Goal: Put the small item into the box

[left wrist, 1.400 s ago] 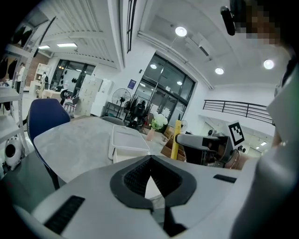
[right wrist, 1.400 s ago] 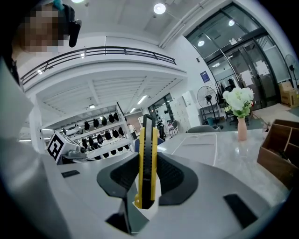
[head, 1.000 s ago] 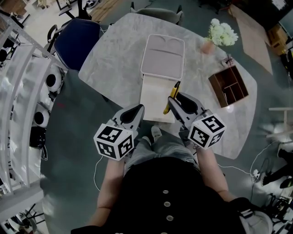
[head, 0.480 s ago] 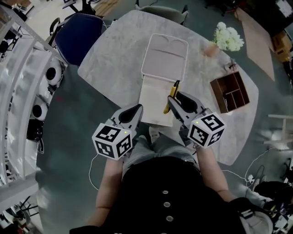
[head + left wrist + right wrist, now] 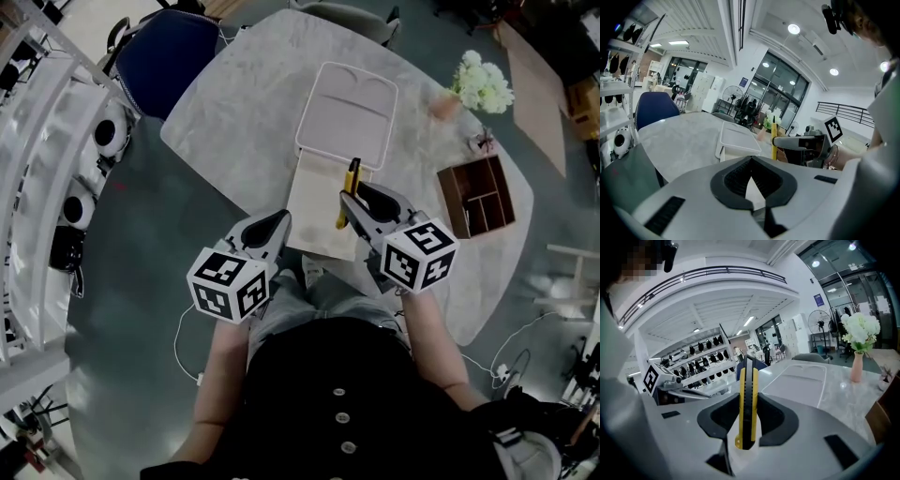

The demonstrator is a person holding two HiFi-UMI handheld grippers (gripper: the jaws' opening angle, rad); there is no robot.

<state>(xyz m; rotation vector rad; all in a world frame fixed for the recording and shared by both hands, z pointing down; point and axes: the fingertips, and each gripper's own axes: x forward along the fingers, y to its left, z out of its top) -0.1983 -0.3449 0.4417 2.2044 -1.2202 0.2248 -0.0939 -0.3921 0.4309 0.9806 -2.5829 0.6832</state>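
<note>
Your right tongs (image 5: 748,397) clamp a yellow-and-black utility knife (image 5: 348,190), held over the right side of the open box (image 5: 314,202) at the counter's (image 5: 239,122) near edge. Your left tongs (image 5: 751,163), closed on nothing, hover just left of the box's near end.

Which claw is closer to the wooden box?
Right. In the head view the right claw, shut on a knife, sits left of the wooden box; the left claw is farther left, past the white box.
</note>
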